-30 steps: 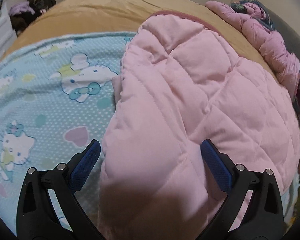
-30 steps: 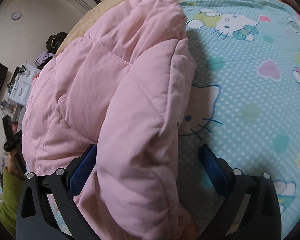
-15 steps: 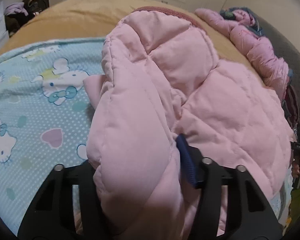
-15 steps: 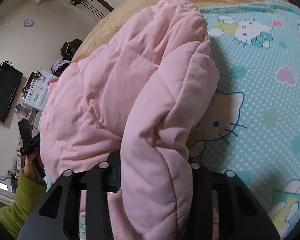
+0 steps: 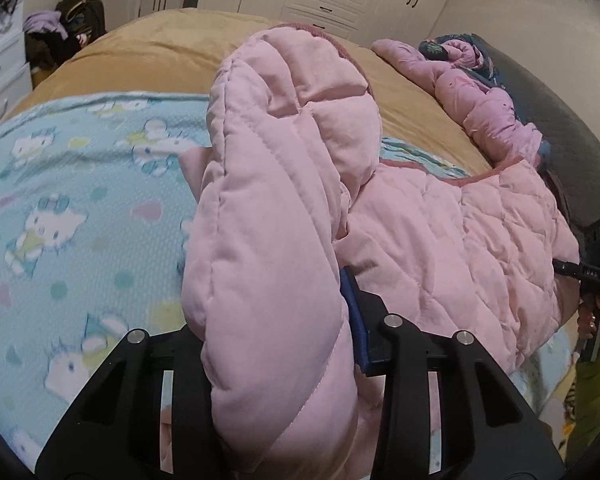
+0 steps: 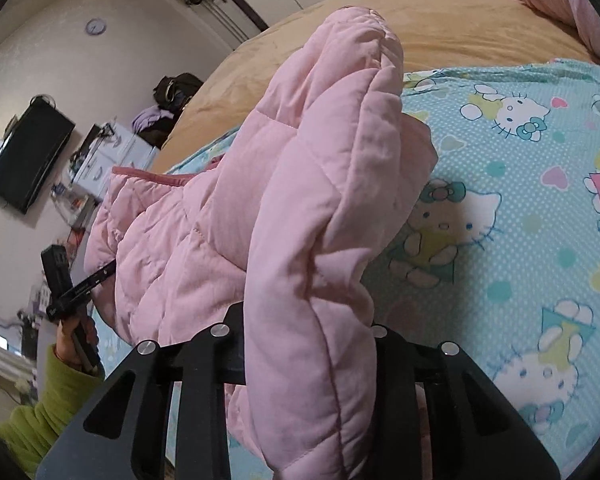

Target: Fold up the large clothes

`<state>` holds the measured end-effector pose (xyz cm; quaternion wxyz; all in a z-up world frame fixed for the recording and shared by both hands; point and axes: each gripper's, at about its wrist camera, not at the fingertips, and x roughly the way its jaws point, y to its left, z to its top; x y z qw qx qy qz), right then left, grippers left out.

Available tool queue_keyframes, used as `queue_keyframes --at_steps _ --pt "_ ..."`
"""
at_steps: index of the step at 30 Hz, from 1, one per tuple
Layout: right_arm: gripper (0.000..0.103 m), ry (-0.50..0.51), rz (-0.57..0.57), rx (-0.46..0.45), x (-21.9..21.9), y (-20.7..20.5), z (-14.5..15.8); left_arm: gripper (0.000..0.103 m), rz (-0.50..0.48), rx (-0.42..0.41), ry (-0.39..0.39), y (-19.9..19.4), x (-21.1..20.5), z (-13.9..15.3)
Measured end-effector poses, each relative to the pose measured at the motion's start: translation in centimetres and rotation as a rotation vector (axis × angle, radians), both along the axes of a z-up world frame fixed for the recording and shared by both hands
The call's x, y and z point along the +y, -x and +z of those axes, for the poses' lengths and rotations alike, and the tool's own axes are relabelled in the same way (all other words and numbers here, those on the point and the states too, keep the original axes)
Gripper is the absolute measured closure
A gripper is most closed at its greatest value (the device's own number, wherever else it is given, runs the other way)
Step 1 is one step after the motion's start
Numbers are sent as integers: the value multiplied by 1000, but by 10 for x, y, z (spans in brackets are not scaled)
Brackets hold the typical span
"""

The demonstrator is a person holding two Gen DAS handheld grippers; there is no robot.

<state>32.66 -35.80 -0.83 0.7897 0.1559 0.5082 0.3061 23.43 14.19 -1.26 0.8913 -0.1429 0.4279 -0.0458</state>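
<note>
Both grippers clamped on the jacket

My left gripper (image 5: 276,344) and right gripper (image 6: 308,344) each have jaws pinched on a raised fold of the pink jacket (image 5: 440,240) above the bed (image 5: 60,208)

left gripper (image 5: 278,344) fingertips buried in pink jacket (image 5: 440,248), sheet (image 5: 60,216) blurred

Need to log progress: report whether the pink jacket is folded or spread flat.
Partly folded: both grippers pinch the pink jacket, lifting one edge over the part lying flat.
</note>
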Motion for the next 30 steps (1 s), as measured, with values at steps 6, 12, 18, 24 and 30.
queue_keyframes --at_steps 6,12,18,24,30 --pt "74 -5 -12 24 -10 17 -10 72 18 10 11 23 2 -5" --pt "74 4 -49 57 -11 13 -18 72 29 14 -3 27 -2 -5" --pt "74 36 -25 66 -9 19 -22 72 24 10 -4 37 -5 -4" --pt "59 149 -72 70 -3 10 -41 72 50 36 -2 33 4 -20" --pt "36 250 -164 62 1 13 -46 66 69 58 -10 31 7 -28"
